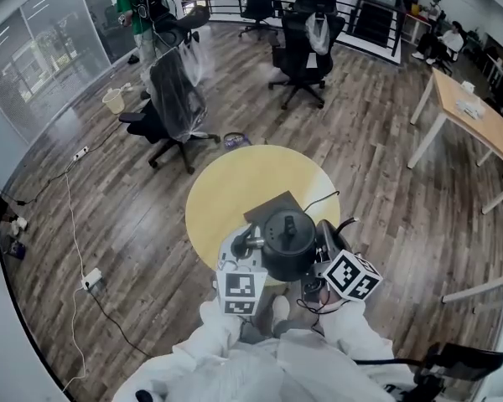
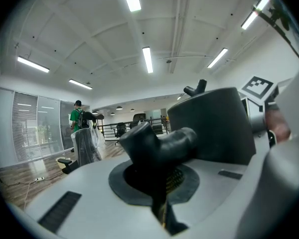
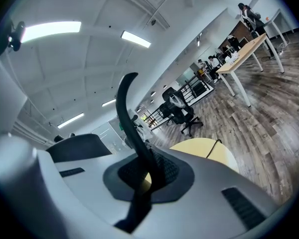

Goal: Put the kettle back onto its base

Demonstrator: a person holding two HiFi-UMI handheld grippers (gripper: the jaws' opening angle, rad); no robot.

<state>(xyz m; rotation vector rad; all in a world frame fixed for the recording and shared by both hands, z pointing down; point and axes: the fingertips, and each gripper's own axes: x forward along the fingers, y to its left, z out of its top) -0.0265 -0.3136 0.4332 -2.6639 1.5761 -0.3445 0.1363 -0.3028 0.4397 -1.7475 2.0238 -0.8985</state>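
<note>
A black kettle (image 1: 287,243) hangs over the near edge of the round yellow table (image 1: 226,191), held between both grippers. My left gripper (image 1: 250,245) is shut on the kettle's spout (image 2: 157,143), with the kettle body (image 2: 212,126) just to its right. My right gripper (image 1: 321,245) is shut on the thin curved black handle (image 3: 127,118) on the kettle's other side. A dark flat square base (image 1: 272,206) lies on the table just beyond the kettle, and a black cord (image 1: 323,199) runs off it to the right.
Black office chairs (image 1: 174,107) (image 1: 306,44) stand on the wood floor beyond the table. A wooden desk (image 1: 478,124) is at the right. A power strip (image 1: 92,279) and cable lie on the floor at left. People stand at the back.
</note>
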